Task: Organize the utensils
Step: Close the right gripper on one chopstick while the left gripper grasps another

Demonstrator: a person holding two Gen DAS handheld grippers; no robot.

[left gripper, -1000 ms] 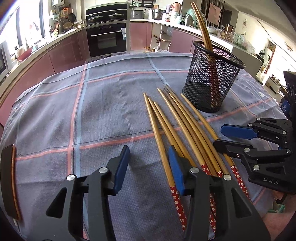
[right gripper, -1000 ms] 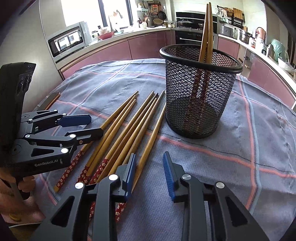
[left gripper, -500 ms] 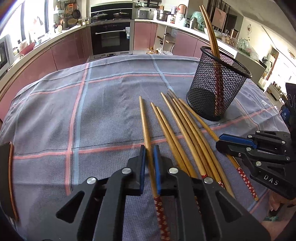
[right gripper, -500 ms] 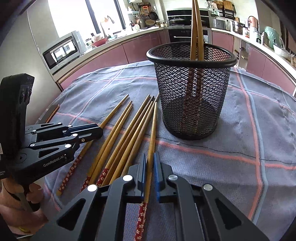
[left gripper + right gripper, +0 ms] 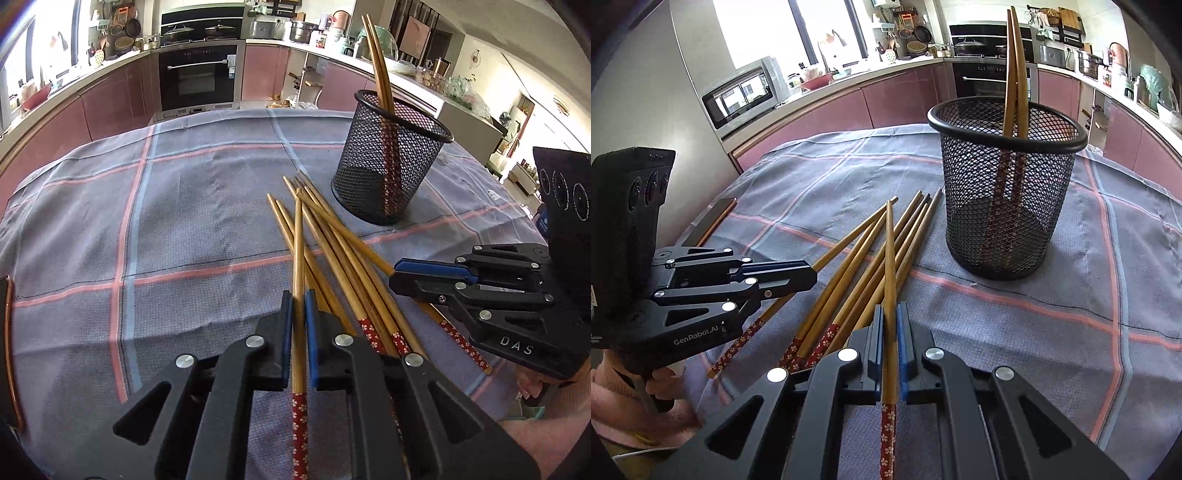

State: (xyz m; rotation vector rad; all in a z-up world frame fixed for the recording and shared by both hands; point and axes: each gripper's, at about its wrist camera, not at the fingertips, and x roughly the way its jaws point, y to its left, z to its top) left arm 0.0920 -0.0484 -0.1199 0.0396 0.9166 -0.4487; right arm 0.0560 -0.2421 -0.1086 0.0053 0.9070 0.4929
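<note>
Wooden chopsticks with red flowered ends lie fanned in a pile (image 5: 343, 254) (image 5: 849, 266) on the checked cloth. My left gripper (image 5: 298, 300) is shut on one chopstick (image 5: 297, 240), whose tip crosses over the pile. My right gripper (image 5: 889, 311) is shut on another chopstick (image 5: 889, 251), also angled across the pile. Each gripper shows side-on in the other view, jaws together: the right gripper (image 5: 397, 275) at the pile's right, the left gripper (image 5: 812, 275) at its left. Behind the pile stands a black mesh basket (image 5: 391, 166) (image 5: 1004, 184) with two chopsticks upright in it.
A dark flat object with a copper rim (image 5: 7, 350) (image 5: 709, 221) lies at the table's left edge. A hand in a pink sleeve (image 5: 613, 387) holds the left gripper's handle. Kitchen counters, a microwave and an oven curve round behind the table.
Both grippers went from open to shut, each on one chopstick. The held chopsticks have since swung, so that their tips now cross over the pile.
</note>
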